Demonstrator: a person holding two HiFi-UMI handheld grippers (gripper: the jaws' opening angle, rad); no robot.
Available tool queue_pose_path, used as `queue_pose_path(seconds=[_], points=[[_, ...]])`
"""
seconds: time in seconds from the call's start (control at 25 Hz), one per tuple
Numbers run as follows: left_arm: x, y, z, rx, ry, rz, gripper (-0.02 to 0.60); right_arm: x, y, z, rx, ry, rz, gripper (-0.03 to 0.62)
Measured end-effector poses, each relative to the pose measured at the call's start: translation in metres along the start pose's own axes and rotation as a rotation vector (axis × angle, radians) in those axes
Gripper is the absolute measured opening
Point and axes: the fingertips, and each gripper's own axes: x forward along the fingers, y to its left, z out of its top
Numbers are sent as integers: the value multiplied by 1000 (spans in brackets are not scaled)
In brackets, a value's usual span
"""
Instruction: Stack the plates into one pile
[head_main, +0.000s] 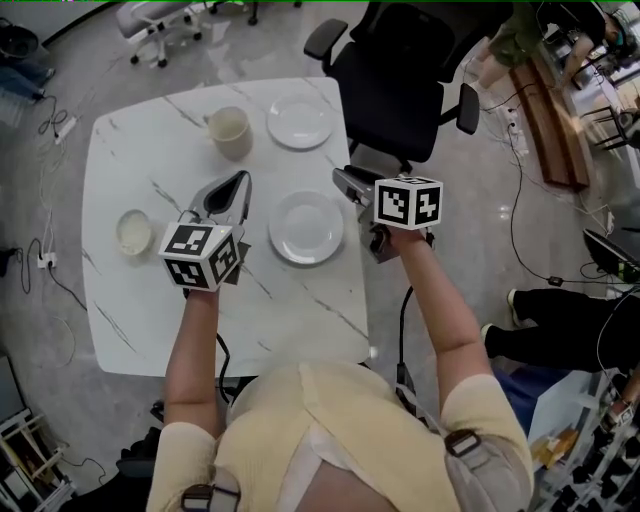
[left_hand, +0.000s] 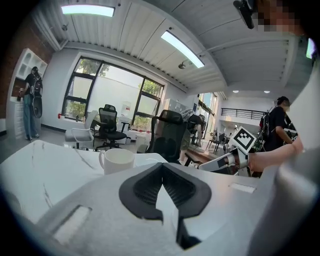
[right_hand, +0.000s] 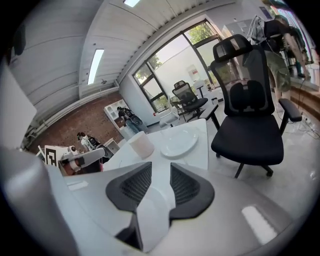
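Note:
Two white plates lie apart on the marble table (head_main: 140, 320): a far plate (head_main: 299, 122) (right_hand: 178, 141) near the back edge and a near plate (head_main: 306, 227) in the middle. The near plate lies between my two grippers, and neither touches it. My left gripper (head_main: 240, 181) (left_hand: 162, 176) hovers left of it, its tips meeting on nothing. My right gripper (head_main: 346, 181) (right_hand: 161, 167) hangs over the table's right edge beside it. Its jaws stand apart and empty. Both grippers point toward the far side of the table.
A white mug (head_main: 230, 132) (left_hand: 118, 160) (right_hand: 141, 144) stands left of the far plate. A small bowl (head_main: 133, 231) sits near the left edge. A black office chair (head_main: 395, 75) (right_hand: 247, 120) stands at the far right corner. Cables lie on the floor around the table.

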Motion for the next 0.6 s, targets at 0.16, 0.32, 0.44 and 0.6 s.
queue_pose_path(seconds=[0.16,0.32,0.44,0.6], points=[[22,6,2,32,13,-2,-3,18,-9,9,74,7,6,115],[44,12,1,35,13,-17,-3,34,-24,19,159,0,10,110],[61,12,0,41,16,-39,-3,44,-39,24,202,-4,-8,109],[80,13,-2,69,14,-52,-3,59,-52,25,237,1,-30,114]])
